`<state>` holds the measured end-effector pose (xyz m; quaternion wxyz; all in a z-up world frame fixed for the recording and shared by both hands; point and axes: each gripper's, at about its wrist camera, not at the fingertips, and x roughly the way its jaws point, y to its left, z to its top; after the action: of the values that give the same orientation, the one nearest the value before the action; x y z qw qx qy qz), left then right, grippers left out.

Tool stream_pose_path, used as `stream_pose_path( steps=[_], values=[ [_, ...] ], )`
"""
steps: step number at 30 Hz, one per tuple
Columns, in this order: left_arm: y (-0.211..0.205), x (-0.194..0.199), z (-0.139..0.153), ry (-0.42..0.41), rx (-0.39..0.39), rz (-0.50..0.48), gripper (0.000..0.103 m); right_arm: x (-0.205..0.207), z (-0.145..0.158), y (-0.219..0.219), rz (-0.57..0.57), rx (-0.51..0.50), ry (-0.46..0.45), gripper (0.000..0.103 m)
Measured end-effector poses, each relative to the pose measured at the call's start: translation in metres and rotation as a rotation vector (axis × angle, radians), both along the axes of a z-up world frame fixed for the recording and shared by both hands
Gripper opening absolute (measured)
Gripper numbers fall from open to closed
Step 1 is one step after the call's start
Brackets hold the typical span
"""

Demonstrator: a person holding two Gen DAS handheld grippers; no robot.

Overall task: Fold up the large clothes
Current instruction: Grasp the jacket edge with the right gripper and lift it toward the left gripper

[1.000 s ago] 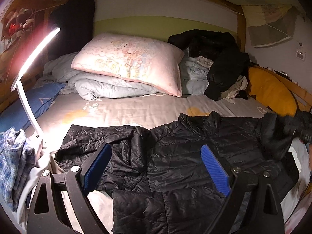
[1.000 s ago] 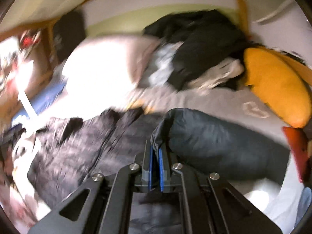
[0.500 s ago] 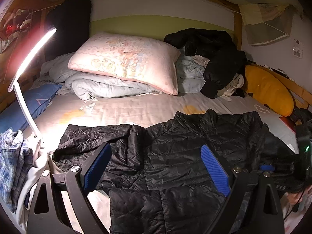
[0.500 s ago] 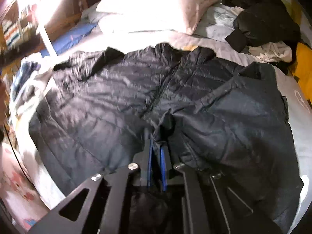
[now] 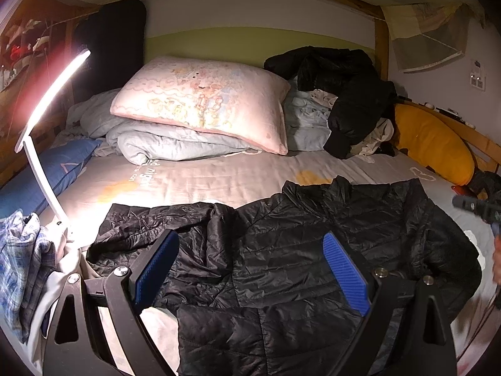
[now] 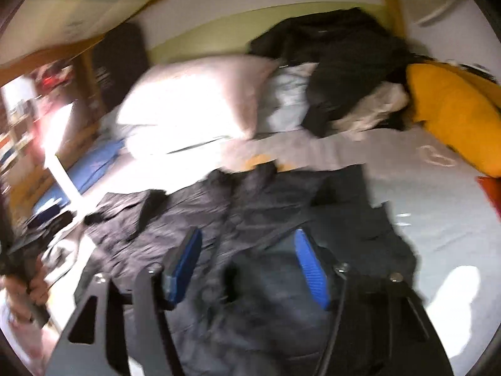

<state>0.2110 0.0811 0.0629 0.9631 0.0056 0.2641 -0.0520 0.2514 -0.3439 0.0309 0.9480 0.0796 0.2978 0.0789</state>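
A: Describe the setting.

B: A bed (image 5: 219, 181) with a grey sheet inside a wooden frame, green-and-white wall behind. A curved lamp (image 5: 47, 100) is lit at the left edge. A pink pillow (image 5: 203, 100) rests on a bundled grey quilt (image 5: 162, 147) at the head end. Right of the pillow lies a heap of dark clothes (image 5: 344, 94), and an orange cushion (image 5: 432, 144) leans against the right rail. A blue plaid garment (image 5: 22, 260) hangs at the near left.

A: Location of the task item?

B: The black quilted jacket (image 5: 297, 250) is spread flat on the near half of the bed, collar toward the pillow. One sleeve (image 5: 150, 222) extends left toward the lamp base. On the right, the jacket's edge is doubled inward over its body.

A: State of the left gripper?

B: The left gripper (image 5: 250, 269) hovers above the jacket's lower middle. Its blue-padded fingers (image 5: 344, 272) stand wide apart with nothing between them but the cloth seen below; no contact is visible.

A: State of the right gripper?

B: The right gripper (image 6: 247, 266) view is motion-blurred. Its fingers (image 6: 310, 269) have just been opening and now stand well apart above the jacket's right portion. No fabric is pinched between them. In the left view only a dark part of this tool (image 5: 476, 206) shows at the right border.

A: Anything else?

B: A hand (image 6: 28, 285) gripping a dark handle shows at the left border of the right view.
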Motion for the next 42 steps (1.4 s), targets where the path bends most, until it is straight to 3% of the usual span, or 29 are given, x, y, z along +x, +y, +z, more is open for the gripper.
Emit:
stream_pose_path(
  steps=[2,4,7,12,14,15,17,18,25,30,32,34,36,38,41,42],
  values=[
    [-0.001,0.001,-0.001,0.006,0.003,-0.001,0.093,0.012,-0.005,-0.019,-0.078,0.019,0.052,0.073],
    [0.000,0.003,-0.003,0.013,0.000,-0.002,0.093,0.024,-0.016,-0.034,-0.124,0.061,0.134,0.076],
    [0.000,0.005,-0.005,0.019,0.001,-0.003,0.093,0.041,-0.037,-0.048,-0.153,0.101,0.264,0.076],
    [-0.001,0.007,-0.008,0.031,-0.001,-0.009,0.093,0.057,-0.073,-0.041,-0.123,0.070,0.383,0.076],
    [-0.001,0.007,-0.008,0.031,0.001,-0.012,0.093,0.060,-0.082,-0.039,-0.094,0.092,0.410,0.065],
    [-0.001,0.006,-0.008,0.029,0.002,-0.013,0.093,0.060,-0.082,-0.037,-0.091,0.078,0.396,0.059],
    [-0.001,0.005,-0.007,0.025,0.003,-0.012,0.093,0.059,-0.076,-0.032,-0.097,0.024,0.359,0.022],
    [0.000,0.005,-0.006,0.021,0.002,-0.009,0.093,0.055,-0.070,-0.031,-0.120,-0.009,0.317,0.017],
    [0.001,0.002,-0.002,-0.002,0.002,-0.004,0.093,0.020,-0.019,-0.014,-0.235,-0.180,-0.050,0.013],
    [-0.004,-0.001,-0.002,-0.016,0.031,-0.008,0.093,0.004,0.001,-0.005,-0.330,-0.319,-0.209,0.013],
    [-0.005,-0.002,-0.002,-0.021,0.038,-0.008,0.093,0.001,0.006,-0.003,-0.450,-0.435,-0.264,0.012],
    [-0.006,-0.002,-0.002,-0.023,0.041,-0.009,0.093,-0.001,0.011,-0.004,-0.471,-0.468,-0.326,0.011],
    [-0.008,-0.002,-0.002,-0.021,0.046,-0.010,0.093,-0.006,0.016,-0.006,-0.386,-0.433,-0.378,0.011],
    [-0.009,-0.002,-0.003,-0.013,0.036,-0.019,0.093,-0.008,0.019,0.000,-0.203,-0.372,-0.378,0.011],
    [-0.008,-0.001,-0.003,-0.001,0.009,-0.030,0.093,-0.001,0.012,0.012,0.241,-0.111,-0.223,0.011],
    [-0.008,-0.001,-0.003,0.001,0.002,-0.031,0.093,0.001,0.009,0.016,0.322,-0.045,-0.180,0.011]
  ],
)
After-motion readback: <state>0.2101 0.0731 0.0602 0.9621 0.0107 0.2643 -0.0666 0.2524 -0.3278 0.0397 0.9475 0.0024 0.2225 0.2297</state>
